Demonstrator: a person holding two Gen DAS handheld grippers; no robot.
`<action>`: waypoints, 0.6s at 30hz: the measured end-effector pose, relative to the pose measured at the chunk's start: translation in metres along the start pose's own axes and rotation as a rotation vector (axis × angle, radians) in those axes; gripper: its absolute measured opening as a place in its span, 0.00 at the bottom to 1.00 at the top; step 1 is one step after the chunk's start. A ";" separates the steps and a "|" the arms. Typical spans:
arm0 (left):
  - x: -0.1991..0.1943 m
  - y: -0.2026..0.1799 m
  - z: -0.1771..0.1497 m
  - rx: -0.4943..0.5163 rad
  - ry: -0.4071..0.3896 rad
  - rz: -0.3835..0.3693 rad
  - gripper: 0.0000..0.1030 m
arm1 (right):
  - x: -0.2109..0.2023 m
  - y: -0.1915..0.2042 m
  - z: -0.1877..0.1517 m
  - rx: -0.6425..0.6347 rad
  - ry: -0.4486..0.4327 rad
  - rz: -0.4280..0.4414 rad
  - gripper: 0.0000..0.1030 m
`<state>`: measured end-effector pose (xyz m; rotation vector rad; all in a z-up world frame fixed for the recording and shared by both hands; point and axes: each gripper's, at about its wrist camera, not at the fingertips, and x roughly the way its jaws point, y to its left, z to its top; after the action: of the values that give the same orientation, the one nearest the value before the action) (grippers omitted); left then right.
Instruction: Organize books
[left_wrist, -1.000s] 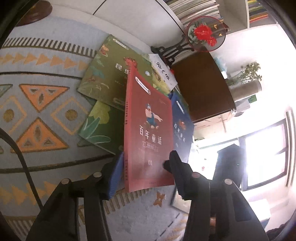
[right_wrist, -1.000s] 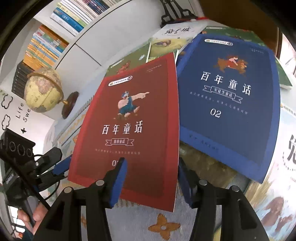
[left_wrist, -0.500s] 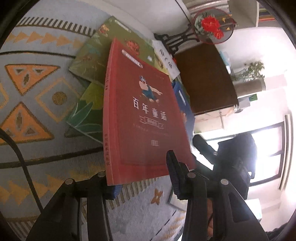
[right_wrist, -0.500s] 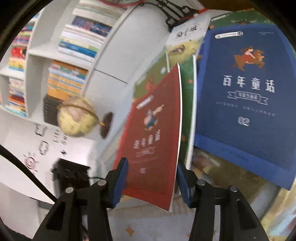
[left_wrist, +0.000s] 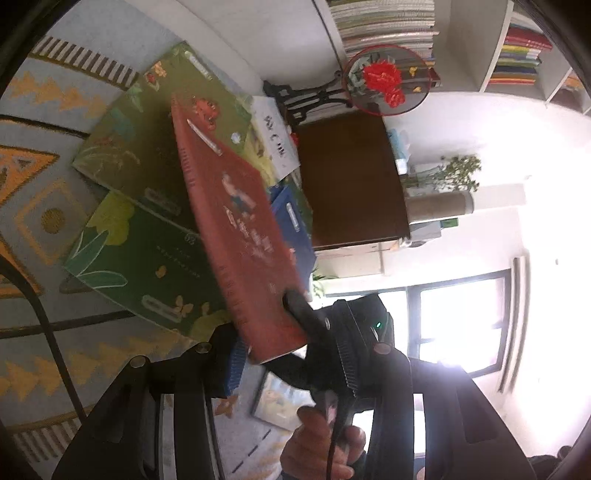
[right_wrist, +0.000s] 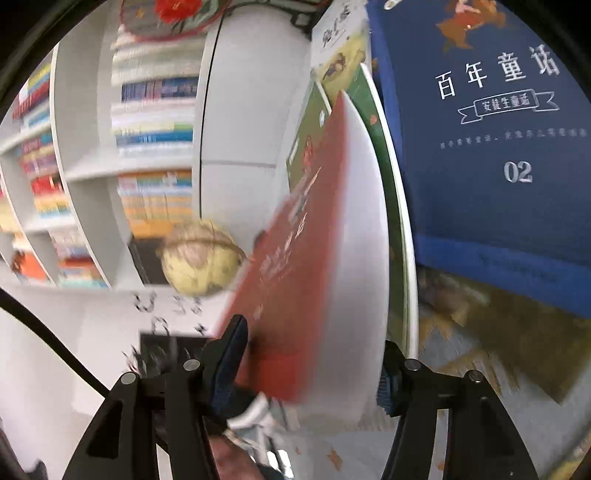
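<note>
Left wrist view: red book is seen lifted off the rug, tilted, long axis running from upper centre of frame down to the lower centre. Its near corner is lodged between the fingers of the left gripper; a pinch on it is judged likely, though one finger is masked. The right gripper is seen nipping the book's lower right edge, a hand below it. Green books and blue book lie flat behind.

Right wrist view: red book is shown edge-on, white page block exposed, between the slowly opening jaws of the right gripper; the pad at left is seen touching its cover. Blue book fills upper right; bookshelf and globe at left.
</note>
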<state>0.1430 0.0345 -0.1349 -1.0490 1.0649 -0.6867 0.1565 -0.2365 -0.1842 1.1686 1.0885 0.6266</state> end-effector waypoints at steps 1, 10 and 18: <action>0.001 0.002 0.000 -0.003 0.002 0.008 0.38 | 0.002 0.001 0.001 0.006 -0.011 0.004 0.38; 0.020 0.019 -0.023 0.107 0.110 0.243 0.45 | -0.014 0.046 -0.022 -0.244 -0.077 -0.291 0.11; 0.014 0.037 -0.042 -0.014 0.147 0.097 0.47 | -0.045 0.033 -0.029 -0.153 -0.072 -0.187 0.11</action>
<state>0.1082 0.0222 -0.1788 -0.9633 1.2409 -0.6867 0.1170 -0.2524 -0.1384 0.9385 1.0559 0.5092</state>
